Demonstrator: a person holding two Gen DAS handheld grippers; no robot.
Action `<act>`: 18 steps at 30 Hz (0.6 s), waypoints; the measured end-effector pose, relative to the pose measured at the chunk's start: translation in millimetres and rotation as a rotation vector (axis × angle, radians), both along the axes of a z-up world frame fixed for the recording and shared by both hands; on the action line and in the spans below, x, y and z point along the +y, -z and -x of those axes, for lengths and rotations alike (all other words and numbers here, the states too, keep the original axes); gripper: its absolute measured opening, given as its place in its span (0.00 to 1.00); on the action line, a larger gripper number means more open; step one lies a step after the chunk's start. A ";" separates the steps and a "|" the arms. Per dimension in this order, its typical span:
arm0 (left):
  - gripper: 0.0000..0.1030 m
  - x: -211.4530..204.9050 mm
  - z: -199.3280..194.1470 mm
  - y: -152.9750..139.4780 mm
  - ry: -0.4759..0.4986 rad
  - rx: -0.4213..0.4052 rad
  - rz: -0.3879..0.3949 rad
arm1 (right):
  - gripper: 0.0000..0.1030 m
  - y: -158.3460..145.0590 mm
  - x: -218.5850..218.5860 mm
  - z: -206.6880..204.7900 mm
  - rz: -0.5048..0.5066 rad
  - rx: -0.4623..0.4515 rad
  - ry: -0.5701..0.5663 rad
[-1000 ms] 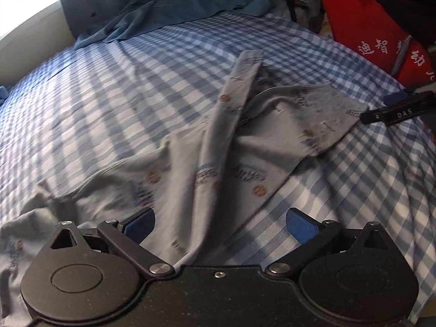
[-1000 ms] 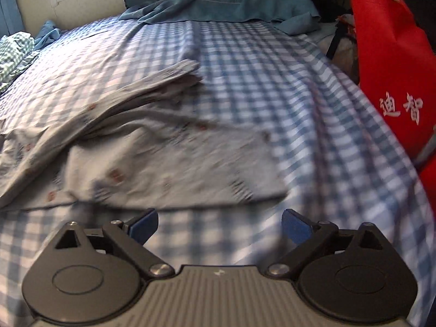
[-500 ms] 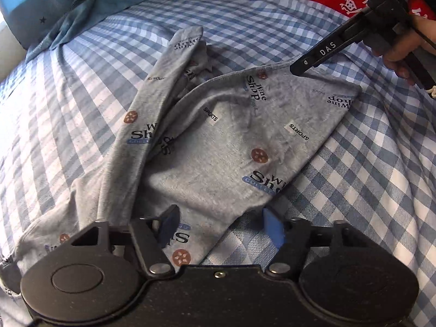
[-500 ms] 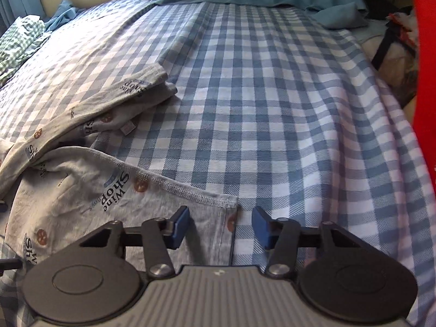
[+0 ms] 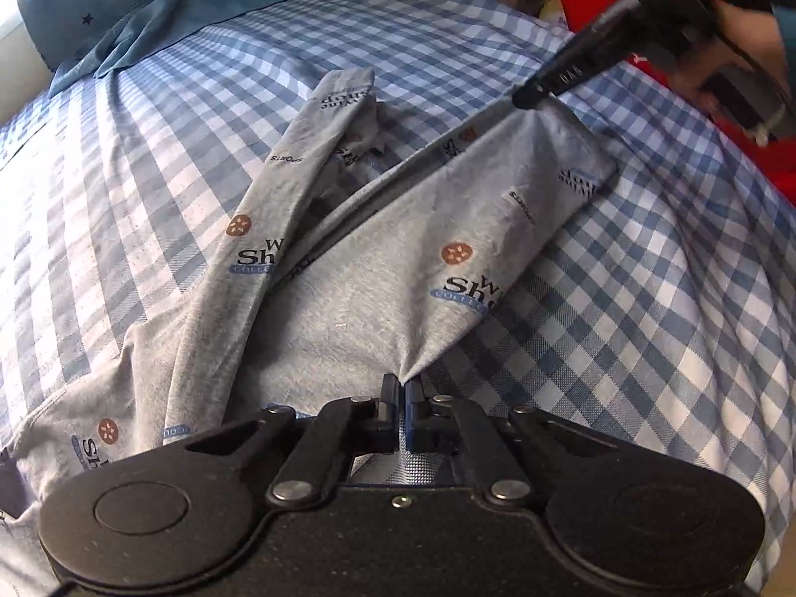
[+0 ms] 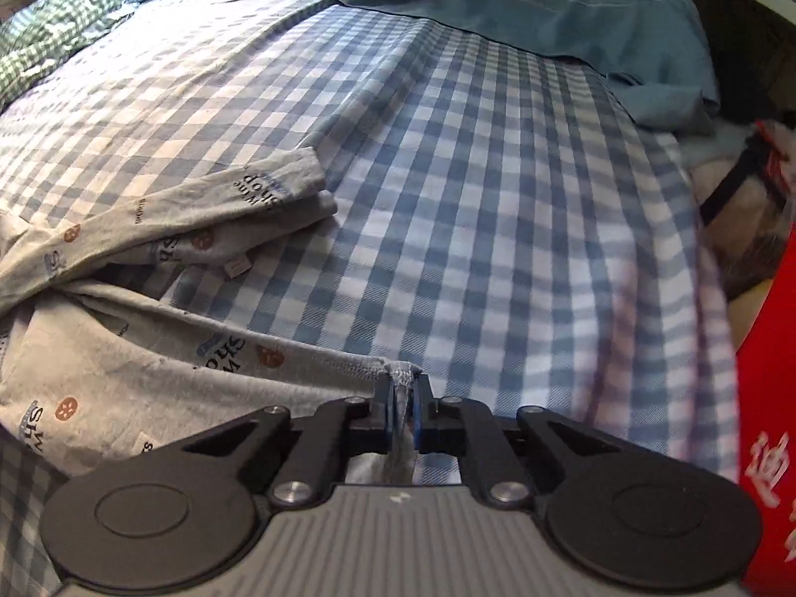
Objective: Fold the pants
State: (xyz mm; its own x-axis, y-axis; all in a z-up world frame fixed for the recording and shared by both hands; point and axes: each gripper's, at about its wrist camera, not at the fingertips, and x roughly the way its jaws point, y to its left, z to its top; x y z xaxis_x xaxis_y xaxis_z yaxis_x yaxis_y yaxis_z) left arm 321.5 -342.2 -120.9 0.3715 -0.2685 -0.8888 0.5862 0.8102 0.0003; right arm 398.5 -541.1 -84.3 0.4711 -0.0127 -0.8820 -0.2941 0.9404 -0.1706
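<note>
Grey printed pants lie on the blue checked bed sheet, one leg stretched away, the other spread to the right. My left gripper is shut on the near edge of the right leg. My right gripper is shut on the hem corner of that leg; it also shows in the left wrist view, lifting the far corner. The same pants show at the left of the right wrist view.
A blue-green blanket is bunched at the head of the bed. A red bag stands off the right edge. A green checked cloth lies at the far left.
Both grippers moved down onto the pants and closed: the left on the leg's near edge, the right on its hem corner. The cloth between them is now pulled taut.
</note>
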 end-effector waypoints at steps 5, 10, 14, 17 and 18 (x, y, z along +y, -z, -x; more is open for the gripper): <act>0.06 -7.0 -5.1 16.3 0.032 0.039 -0.042 | 0.08 26.1 0.2 -12.7 0.033 0.080 -0.005; 0.50 18.8 -5.6 -5.0 -0.056 0.055 0.089 | 0.43 20.6 -3.4 -11.9 0.015 0.057 0.042; 0.83 52.5 -2.5 -22.1 -0.201 0.014 0.140 | 0.81 4.6 -2.3 -14.2 -0.041 0.016 0.074; 0.95 75.9 -1.9 -23.3 -0.321 -0.033 0.103 | 0.92 -6.7 5.1 -22.6 -0.162 -0.008 0.108; 0.95 81.6 -2.3 -20.7 -0.347 -0.042 0.073 | 0.94 -8.5 8.3 -26.7 -0.215 -0.005 0.121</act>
